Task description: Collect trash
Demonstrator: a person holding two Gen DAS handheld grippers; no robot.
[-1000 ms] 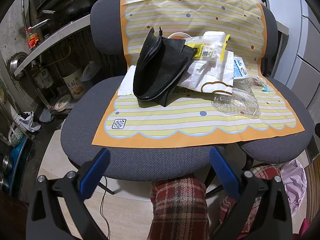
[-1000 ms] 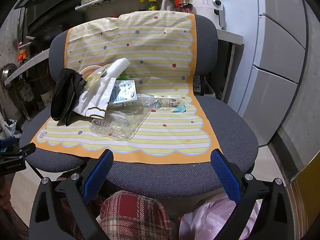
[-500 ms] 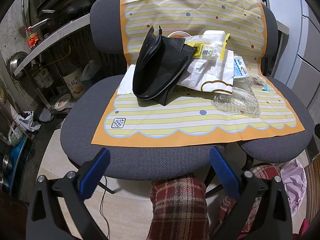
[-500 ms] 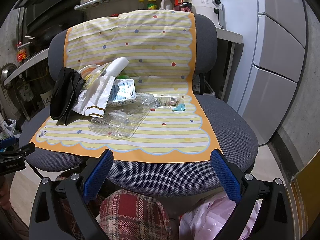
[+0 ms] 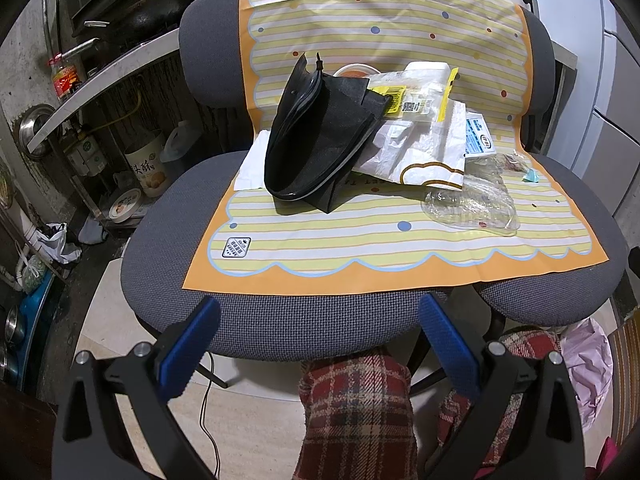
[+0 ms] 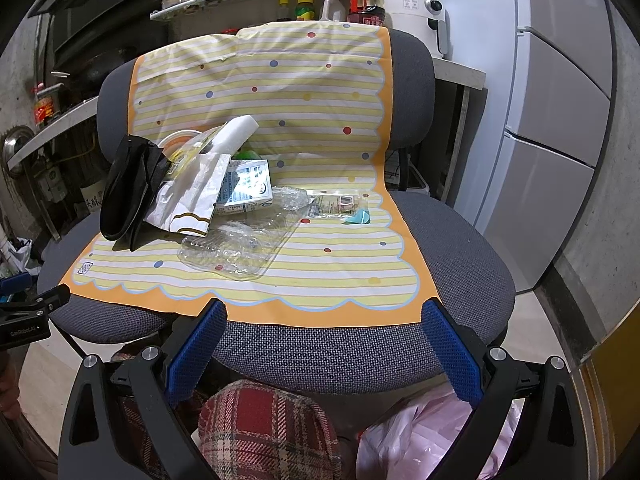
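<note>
A grey chair (image 5: 280, 320) carries a striped mat (image 5: 360, 240) with the trash piled at centre frame. The black bag (image 5: 316, 148) leans open, its long axis running from lower left to upper right, hiding part of an orange-rimmed cup (image 5: 356, 71). The crushed clear bottle (image 6: 240, 248) lies flat, hard to outline. Left gripper (image 5: 316, 344) and right gripper (image 6: 324, 344) hover low in frame, jaws spread wide and empty. A pink bag (image 6: 420, 440) is cut off below.
</note>
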